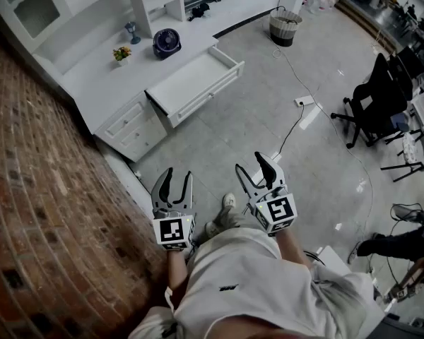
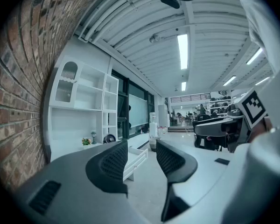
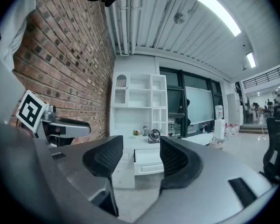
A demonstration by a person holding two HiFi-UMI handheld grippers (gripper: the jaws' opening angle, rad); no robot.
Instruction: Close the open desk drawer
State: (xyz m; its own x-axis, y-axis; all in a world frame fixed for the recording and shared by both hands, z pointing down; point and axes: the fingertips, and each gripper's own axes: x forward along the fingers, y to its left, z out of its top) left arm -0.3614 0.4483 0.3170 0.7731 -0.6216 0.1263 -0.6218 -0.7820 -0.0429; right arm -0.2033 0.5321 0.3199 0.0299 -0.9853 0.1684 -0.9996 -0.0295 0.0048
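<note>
A white desk (image 1: 92, 76) runs along the brick wall, and its wide drawer (image 1: 198, 83) is pulled far out over the floor. The same drawer (image 3: 148, 161) shows past the jaws in the right gripper view, and it is small and far off (image 2: 135, 160) in the left gripper view. Both grippers are held low in front of the person, well short of the desk. My left gripper (image 1: 173, 182) is open and empty. My right gripper (image 1: 254, 169) is open too, with nothing between its fingers.
A small fan (image 1: 166, 42) and a flower pot (image 1: 121, 54) stand on the desk top. A brick wall (image 1: 35, 189) lies to the left. A basket (image 1: 285, 25), a floor cable with a power strip (image 1: 302, 102) and black chairs (image 1: 378, 101) stand to the right.
</note>
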